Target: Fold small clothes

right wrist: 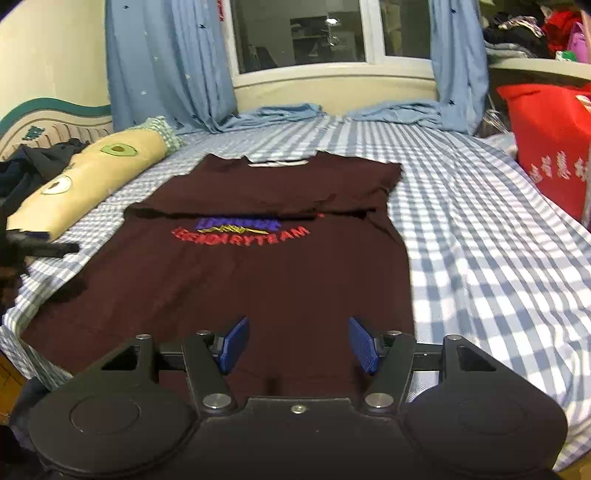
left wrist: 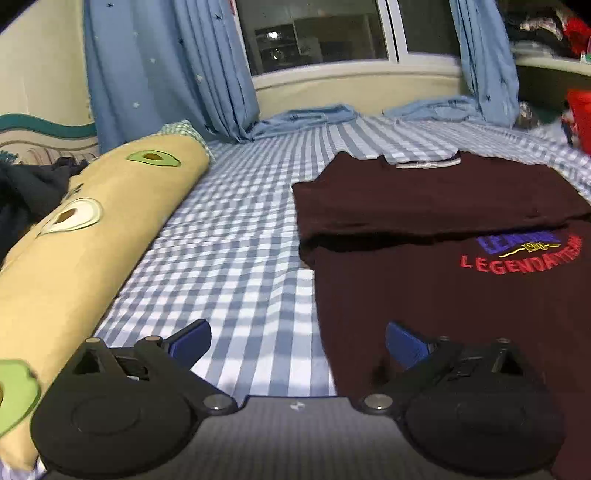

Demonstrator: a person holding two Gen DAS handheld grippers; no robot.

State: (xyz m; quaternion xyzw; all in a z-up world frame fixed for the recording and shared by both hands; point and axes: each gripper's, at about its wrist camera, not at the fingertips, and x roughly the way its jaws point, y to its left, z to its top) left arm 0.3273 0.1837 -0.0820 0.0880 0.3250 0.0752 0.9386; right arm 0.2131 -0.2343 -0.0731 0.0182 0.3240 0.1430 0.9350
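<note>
1. Left wrist view: one dark maroon cotton T-shirt (left wrist: 443,295) with red, blue and yellow chest print, lying flat on one blue-and-white checked bedsheet (left wrist: 236,236); neck towards the window, hem nearest the camera.
2. Upper part of the shirt folded down across the chest, forming one horizontal crease just above the lettering; top of the print partly covered.
3. One long cream bolster pillow with avocado pattern (left wrist: 92,240) to the left, well apart from the shirt; two light blue star-dotted curtains (left wrist: 166,66) flanking one dark window (left wrist: 317,33).
4. Left gripper (left wrist: 297,345) spread wide, holding nothing; one blue pad over the sheet, the other over the shirt's left edge near the hem.
5. Right wrist view: same single shirt (right wrist: 236,280) centred on the sheet (right wrist: 480,258), both sleeves tucked inward, white neck label showing at the far end, red lettering reading partly "RYTEAM".
6. One red fabric bag with white characters (right wrist: 546,147) at the right; one heap of dark clothing (right wrist: 33,166) at the far left, just beside the pillow (right wrist: 85,184).
7. Right gripper (right wrist: 299,345) open wide, empty, both blue pads over the shirt's lower part near the hem; contact with the cloth impossible to tell.
</note>
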